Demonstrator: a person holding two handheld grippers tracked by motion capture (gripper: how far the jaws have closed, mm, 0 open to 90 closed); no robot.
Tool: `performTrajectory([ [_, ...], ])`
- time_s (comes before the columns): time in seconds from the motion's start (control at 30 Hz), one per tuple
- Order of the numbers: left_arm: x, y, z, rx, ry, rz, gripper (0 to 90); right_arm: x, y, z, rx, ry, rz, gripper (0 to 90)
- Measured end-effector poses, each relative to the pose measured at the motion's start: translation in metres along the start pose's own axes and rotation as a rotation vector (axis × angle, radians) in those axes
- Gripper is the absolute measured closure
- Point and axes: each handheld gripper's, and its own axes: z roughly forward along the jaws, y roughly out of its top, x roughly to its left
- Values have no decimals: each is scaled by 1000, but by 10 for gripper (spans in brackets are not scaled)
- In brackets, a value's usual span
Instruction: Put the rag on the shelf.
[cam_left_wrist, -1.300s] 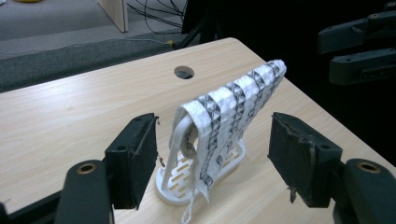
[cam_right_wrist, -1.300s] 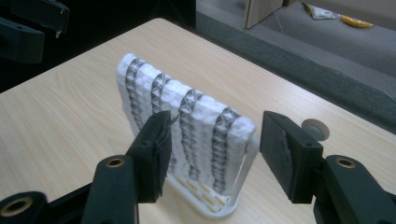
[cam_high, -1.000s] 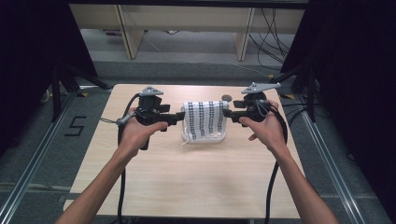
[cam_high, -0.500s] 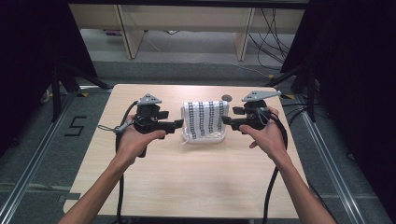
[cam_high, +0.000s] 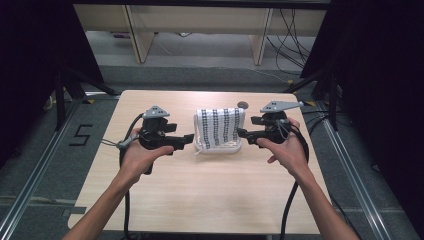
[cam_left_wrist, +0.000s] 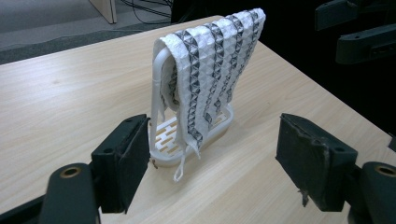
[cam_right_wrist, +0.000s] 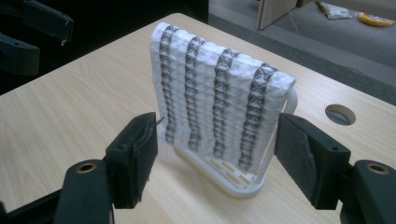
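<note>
The cloth (cam_high: 220, 126) hangs over the top bar of a small white rack (cam_high: 218, 146) near the middle of the table (cam_high: 210, 200), a little toward the far side. It is white with dark patterned stripes, waffle-textured, draped down both faces of the rack with a loop trailing at one lower corner. I judge it soft, light and limp: it will sag and slide off the bar if I pull one side only, but it will not break or slip much in my padded jaws. The rack looks like thin plastic, upright on a slotted base, and light enough to tip or skid if I tug the cloth sideways.

My left gripper (cam_high: 187, 140) is just beside the rack's left edge, jaws spread wide, holding nothing. My right gripper (cam_high: 240, 133) is just beside the right edge, likewise wide and empty. In both gripper views the cloth stands between my pads, apart from them.

The best hold, I think, is the cloth's upper edge near the bar, one corner per gripper, lifting upward. A round hole (cam_high: 243, 104) lies in the table beyond the rack.
</note>
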Motion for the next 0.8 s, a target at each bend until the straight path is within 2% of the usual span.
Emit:
performTrajectory([
  [0.07,0,-1,-1,0,-6,-1,250,0,-1,0,-2,1,-6,312],
  [0.13,0,-2,-2,-3,-8,-4,250,2,-2,-2,11,9,8,311],
  [0.17,2,-3,-4,8,-8,8,250,1,-3,-1,1,11,-1,310],
  [0.2,1,-4,-4,-6,-10,-8,249,2,-4,-1,2,17,7,310],
  [0.33,1,-9,-8,-16,-19,-13,250,2,-8,-4,7,21,-12,306],
  [0.37,0,-11,-9,-21,-22,-13,250,3,-10,-5,3,12,8,302],
  [0.4,0,-12,-10,-20,-26,-12,250,3,-11,-6,7,18,-1,299],
  [0.43,0,-13,-10,-19,-28,-13,250,5,-12,-7,16,20,23,299],
  [0.47,0,-15,-11,-17,-24,-13,250,3,-12,-7,1,19,-4,299],
  [0.57,0,-19,-12,-12,-26,-8,250,5,-15,-7,-1,32,8,299],
  [0.6,0,-21,-12,-17,-29,-10,249,5,-16,-7,-2,34,-6,299],
  [0.67,0,-21,-12,-12,-28,-12,250,7,-17,-8,3,34,11,298],
  [0.77,-1,-25,-14,-13,-31,-4,250,7,-20,-7,-10,47,-18,297],
  [0.8,-1,-25,-14,-13,-31,-4,250,9,-21,-8,1,46,8,296],
])
